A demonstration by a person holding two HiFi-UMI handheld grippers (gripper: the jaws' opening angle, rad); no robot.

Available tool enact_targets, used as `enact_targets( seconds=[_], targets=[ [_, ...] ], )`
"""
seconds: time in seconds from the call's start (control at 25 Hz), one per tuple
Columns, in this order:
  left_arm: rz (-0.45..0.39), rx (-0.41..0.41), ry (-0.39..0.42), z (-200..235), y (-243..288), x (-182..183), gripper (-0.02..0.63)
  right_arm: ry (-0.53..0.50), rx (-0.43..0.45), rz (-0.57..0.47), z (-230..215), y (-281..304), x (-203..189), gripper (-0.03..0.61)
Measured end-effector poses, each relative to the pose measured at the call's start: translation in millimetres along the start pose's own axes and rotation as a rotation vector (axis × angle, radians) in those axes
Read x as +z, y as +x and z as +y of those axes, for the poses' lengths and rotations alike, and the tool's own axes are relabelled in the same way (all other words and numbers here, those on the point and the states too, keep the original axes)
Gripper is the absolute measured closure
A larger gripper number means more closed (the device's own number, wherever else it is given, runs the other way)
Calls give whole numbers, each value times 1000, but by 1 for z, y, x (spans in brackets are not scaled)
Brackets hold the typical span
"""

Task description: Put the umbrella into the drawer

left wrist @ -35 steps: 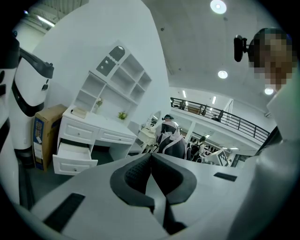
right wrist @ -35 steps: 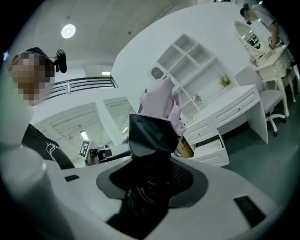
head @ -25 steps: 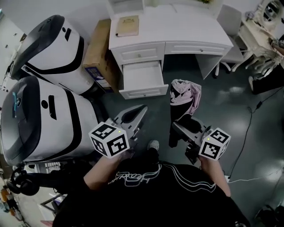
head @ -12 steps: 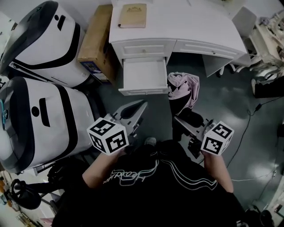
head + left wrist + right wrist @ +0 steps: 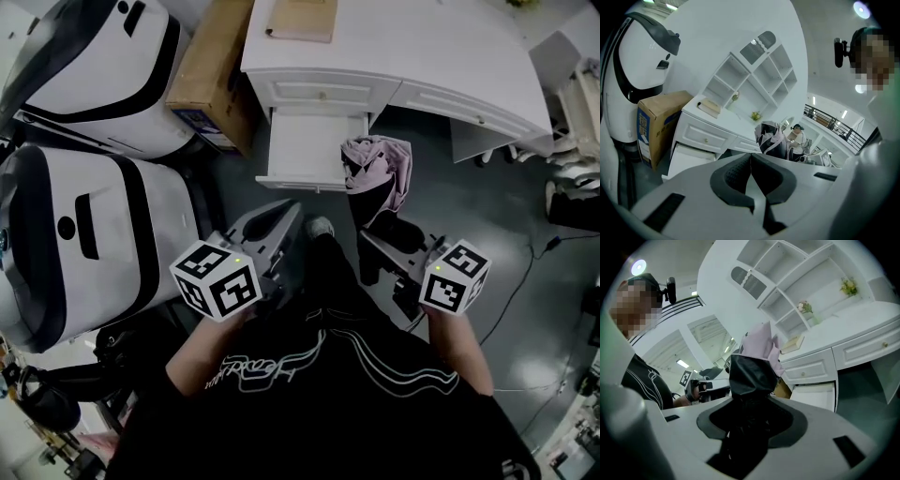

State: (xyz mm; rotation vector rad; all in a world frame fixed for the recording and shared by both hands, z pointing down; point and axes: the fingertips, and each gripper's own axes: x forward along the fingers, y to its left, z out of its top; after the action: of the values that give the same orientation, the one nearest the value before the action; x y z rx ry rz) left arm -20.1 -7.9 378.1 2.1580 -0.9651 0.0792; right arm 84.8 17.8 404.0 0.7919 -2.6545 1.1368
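Note:
The folded umbrella, pink cloth over a black body, stands upright just off the right front corner of the open white drawer. My right gripper is shut on its black lower part; in the right gripper view the umbrella fills the right gripper, with the drawer beyond it. My left gripper points at the drawer front, holding nothing. The left gripper shows its jaws meeting at the tips, with the drawer and umbrella ahead.
The drawer belongs to a white desk with a tan book on top. A cardboard box stands left of the desk. Two large white-and-black machines crowd the left side. Dark floor with a cable lies to the right.
Both grippers have moved toward the desk. The umbrella went with the right gripper and now stands close by the drawer's right front corner.

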Motion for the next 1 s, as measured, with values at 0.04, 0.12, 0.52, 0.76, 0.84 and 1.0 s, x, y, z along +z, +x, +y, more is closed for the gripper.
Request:
enact_targets(
  seconds=[0.04,0.12,0.52,0.76,0.84,1.0],
  targets=[
    [5,15,-8,8,6,2,594,-5,0,17,-8,7,2,377],
    [12,41,-25,23,19,6,594,-12,-2,51,-26,20,5,379],
    [48,128,-170,113,76,3,594,-30,-18,229,-118,100,12,379],
    [63,176,-263,170,93,-16,594,-90,-56,376,-169,161,-4,379],
    [64,194,-265,185,97,-19,594,-116,-56,421,-184,181,-12,379],
    [77,226,-288,209,101,-30,594,-189,-66,539,-217,219,-31,379]
  ],
)
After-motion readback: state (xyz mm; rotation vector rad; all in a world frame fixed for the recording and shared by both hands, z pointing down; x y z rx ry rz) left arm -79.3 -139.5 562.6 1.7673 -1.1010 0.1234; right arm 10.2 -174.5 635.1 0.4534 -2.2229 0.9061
